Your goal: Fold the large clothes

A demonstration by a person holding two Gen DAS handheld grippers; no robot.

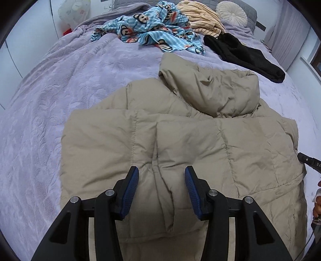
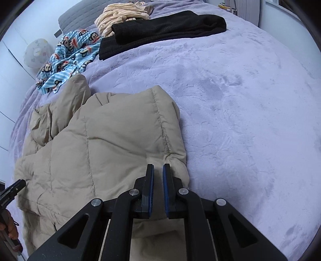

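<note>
The beige puffer jacket [image 1: 180, 144] lies on the lavender bed [image 1: 60, 100]. Left claw [image 1: 161, 192] hovers wide open, empty. Right claw [image 2: 158, 190] is nearly closed, gripping nothing visible. Beyond: monkey-print cloth [image 1: 152, 30], black garment [image 2: 160, 30], striped fabric [image 1: 200, 18].

I am seeing the puffer jacket [image 1: 180, 140] lying on the bed [image 1: 60, 100], with the monkey-print blanket [image 1: 152, 30], striped garment [image 1: 200, 20] and fleece garment [image 1: 246, 56] lying behind it.

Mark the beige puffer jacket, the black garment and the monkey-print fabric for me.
beige puffer jacket [image 1: 180, 140]: left wrist view, quilted back panel.
black garment [image 2: 160, 30]: right wrist view, middle of the folded pile.
monkey-print fabric [image 1: 152, 30]: left wrist view, crumpled centre.
</note>
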